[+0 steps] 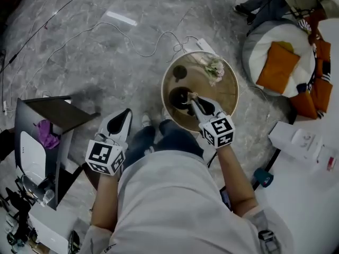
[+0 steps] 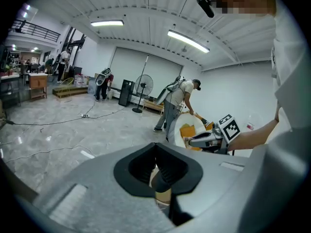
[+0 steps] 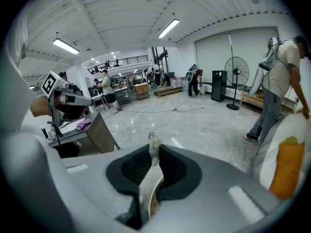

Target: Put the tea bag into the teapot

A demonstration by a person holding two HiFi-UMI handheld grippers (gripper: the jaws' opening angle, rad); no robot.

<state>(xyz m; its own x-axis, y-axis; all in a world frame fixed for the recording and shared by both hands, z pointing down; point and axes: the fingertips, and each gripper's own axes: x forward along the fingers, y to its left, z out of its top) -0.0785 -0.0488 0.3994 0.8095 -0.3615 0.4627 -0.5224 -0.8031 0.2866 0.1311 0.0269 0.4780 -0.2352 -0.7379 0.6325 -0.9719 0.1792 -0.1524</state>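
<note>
A dark teapot (image 1: 180, 97) stands on the left part of a round wooden tray table (image 1: 228, 91). My right gripper (image 1: 193, 97) is held right beside the teapot's top, shut on a small pale tea bag (image 3: 154, 144) that sticks up from between its jaws. The tea bag (image 1: 194, 94) shows only as a tiny pale speck in the head view. My left gripper (image 1: 126, 115) hangs over the floor to the left of the table, shut with nothing in it (image 2: 155, 165). A dark cup (image 1: 179, 72) stands behind the teapot.
A bunch of pale flowers (image 1: 214, 67) lies at the table's far side. A white beanbag (image 1: 265, 41) with orange cushions sits at the back right. A dark side table (image 1: 53, 115) with a purple cloth stands at the left. Cables (image 1: 143, 49) run over the floor.
</note>
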